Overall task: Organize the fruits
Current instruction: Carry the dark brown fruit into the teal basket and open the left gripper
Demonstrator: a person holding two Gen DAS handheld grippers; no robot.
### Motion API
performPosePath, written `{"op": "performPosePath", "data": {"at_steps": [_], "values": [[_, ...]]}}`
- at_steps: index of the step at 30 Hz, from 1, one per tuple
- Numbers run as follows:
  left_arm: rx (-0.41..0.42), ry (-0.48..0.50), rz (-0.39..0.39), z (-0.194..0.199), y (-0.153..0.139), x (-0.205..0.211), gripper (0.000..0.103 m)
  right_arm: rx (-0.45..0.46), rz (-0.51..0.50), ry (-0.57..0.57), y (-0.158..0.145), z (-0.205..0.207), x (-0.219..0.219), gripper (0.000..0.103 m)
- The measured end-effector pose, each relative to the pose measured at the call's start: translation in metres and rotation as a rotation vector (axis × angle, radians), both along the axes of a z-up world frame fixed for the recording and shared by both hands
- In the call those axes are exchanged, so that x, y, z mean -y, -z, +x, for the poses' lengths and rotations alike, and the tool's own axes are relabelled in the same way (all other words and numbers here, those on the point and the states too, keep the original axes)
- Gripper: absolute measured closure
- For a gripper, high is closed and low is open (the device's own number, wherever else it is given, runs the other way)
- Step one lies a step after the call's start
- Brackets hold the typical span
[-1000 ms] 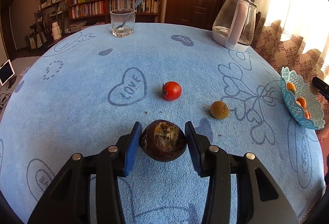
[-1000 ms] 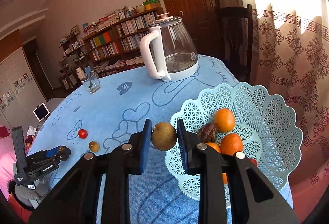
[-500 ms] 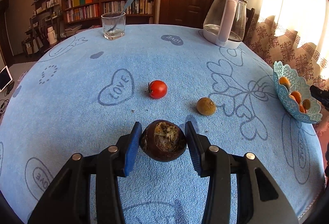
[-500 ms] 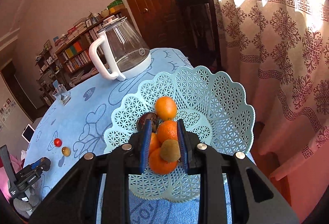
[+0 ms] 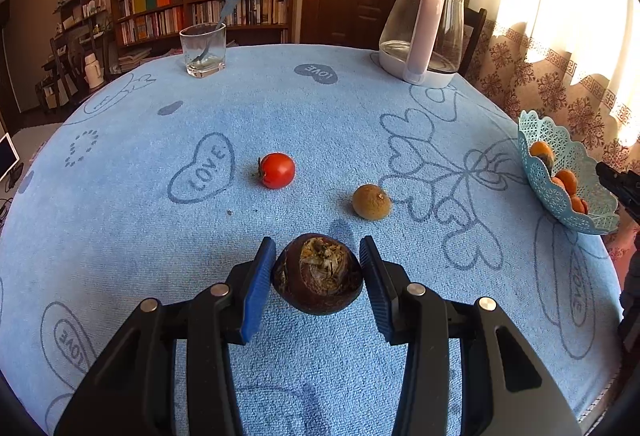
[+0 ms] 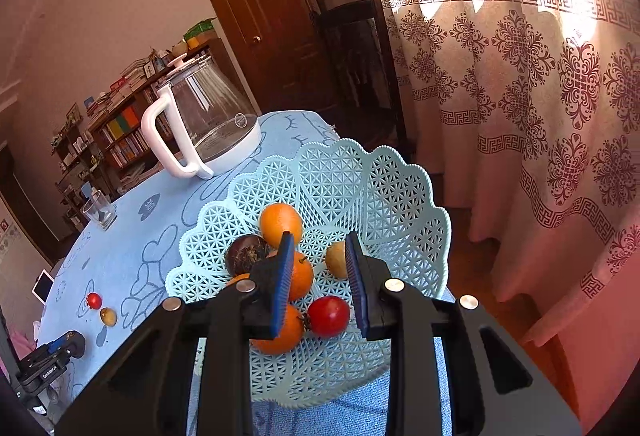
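Left gripper (image 5: 318,276) fingers pinch dark round fruit (image 5: 318,274) above near table (image 5: 120,236); firm, light, grip sides. Right gripper (image 6: 318,268) fingers spread, empty, over basket (image 6: 400,195), far right.

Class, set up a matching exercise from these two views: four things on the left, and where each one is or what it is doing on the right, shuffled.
Column A
1. oranges
2. spoon
3. kettle
4. left gripper

Column B
a. stands on the cloth
b. shut on a dark fruit
c. in the basket
d. in the glass

Pairs: 1-c, 2-d, 3-a, 4-b
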State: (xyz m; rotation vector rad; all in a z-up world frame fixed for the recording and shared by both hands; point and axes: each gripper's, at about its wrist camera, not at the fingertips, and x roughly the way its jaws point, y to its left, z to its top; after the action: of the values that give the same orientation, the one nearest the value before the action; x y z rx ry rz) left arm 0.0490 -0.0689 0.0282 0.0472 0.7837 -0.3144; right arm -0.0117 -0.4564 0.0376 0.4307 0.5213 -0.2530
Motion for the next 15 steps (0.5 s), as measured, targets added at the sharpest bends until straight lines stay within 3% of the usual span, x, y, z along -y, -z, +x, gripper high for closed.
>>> {"op": "performPosePath", "data": {"at_steps": [9, 15], "values": [[0.004, 0.121, 0.003, -0.005, -0.013, 0.054, 0.059, 0.068, -0.117, 0.112, -0.008, -0.012, -0.006, 0.050], [0.035, 0.225, 0.004, -0.009, -0.027, 0.102, 0.059, 0.094, -0.128, 0.183, -0.009, -0.020, 0.000, 0.042]]}}
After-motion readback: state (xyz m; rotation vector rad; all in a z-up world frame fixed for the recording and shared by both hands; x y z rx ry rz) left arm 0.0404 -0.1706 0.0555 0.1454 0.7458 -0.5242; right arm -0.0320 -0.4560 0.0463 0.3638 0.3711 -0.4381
